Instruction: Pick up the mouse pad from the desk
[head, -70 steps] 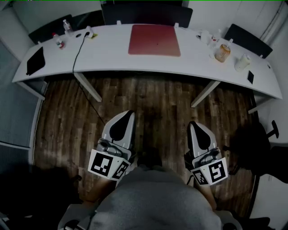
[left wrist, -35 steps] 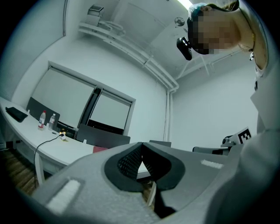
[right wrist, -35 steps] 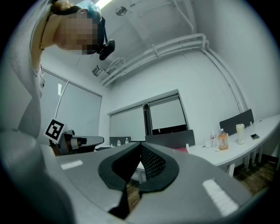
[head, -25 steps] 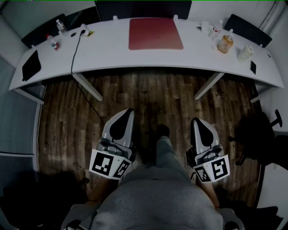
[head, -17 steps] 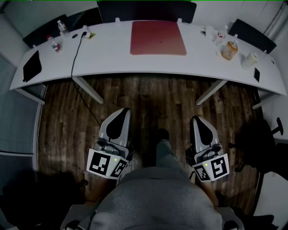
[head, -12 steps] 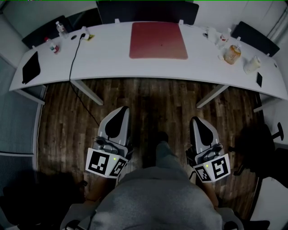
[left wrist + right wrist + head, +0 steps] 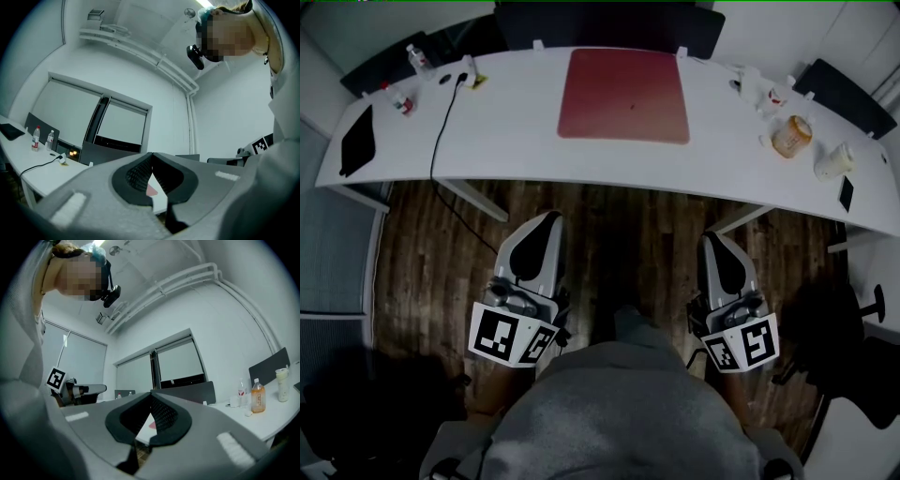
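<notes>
Saw a long white desk (image 7: 516,122) spanning the top of the head view, above dark plank floor (image 7: 619,244). Found the red mouse pad (image 7: 624,95) lying flat at the desk's middle, untouched. Held the left gripper (image 7: 547,218) and right gripper (image 7: 712,238) over the floor, short of the desk, each with jaws pressed together on nothing. Noted an orange bottle (image 7: 791,137) toward the desk's right end.
</notes>
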{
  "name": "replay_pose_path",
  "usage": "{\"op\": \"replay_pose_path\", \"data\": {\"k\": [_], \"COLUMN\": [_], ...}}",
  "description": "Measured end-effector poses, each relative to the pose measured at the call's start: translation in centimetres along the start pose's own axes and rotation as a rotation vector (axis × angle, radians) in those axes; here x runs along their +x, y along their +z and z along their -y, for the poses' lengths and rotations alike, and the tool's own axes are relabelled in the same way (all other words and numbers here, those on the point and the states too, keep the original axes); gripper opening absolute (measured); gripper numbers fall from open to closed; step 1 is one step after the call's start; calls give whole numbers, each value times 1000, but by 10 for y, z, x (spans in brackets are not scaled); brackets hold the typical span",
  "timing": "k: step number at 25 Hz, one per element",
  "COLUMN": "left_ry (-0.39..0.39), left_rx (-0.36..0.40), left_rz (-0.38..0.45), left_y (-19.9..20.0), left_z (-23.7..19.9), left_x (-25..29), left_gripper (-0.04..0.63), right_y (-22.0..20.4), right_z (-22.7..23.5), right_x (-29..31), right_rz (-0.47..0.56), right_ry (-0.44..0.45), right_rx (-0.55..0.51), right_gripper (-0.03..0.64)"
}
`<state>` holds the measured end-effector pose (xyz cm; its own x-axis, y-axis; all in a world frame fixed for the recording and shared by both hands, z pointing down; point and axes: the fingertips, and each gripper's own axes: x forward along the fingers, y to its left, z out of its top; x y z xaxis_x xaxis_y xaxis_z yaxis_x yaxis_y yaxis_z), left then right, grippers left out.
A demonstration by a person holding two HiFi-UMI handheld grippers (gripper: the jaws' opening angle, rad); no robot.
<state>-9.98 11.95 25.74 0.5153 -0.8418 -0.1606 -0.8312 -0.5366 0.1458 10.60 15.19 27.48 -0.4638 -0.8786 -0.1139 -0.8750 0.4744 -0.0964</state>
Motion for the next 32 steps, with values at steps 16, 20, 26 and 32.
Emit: {"op": "replay_pose_path", "data": {"k": [16,20,26,32], "left_ry": [45,62,74,65], "left_rx": [20,20,27,24], "left_rz": [26,21,11,7], "left_y": [-10,-13,-16,-16], "left_z": [-8,-13,-17,-17], "left_x": [92,96,100,102], "left_gripper": [-2,-2,-2,-2], "right_y": [1,-5,-3,-8], "right_z": [88,96,101,101], "right_x": [47,56,64,70], "right_rz": [-5,-19,-15,-31], "right_ry": [53,56,59,73], "right_rx": [-21,-19,-18,-12], "right_gripper": [0,0,0,0]}}
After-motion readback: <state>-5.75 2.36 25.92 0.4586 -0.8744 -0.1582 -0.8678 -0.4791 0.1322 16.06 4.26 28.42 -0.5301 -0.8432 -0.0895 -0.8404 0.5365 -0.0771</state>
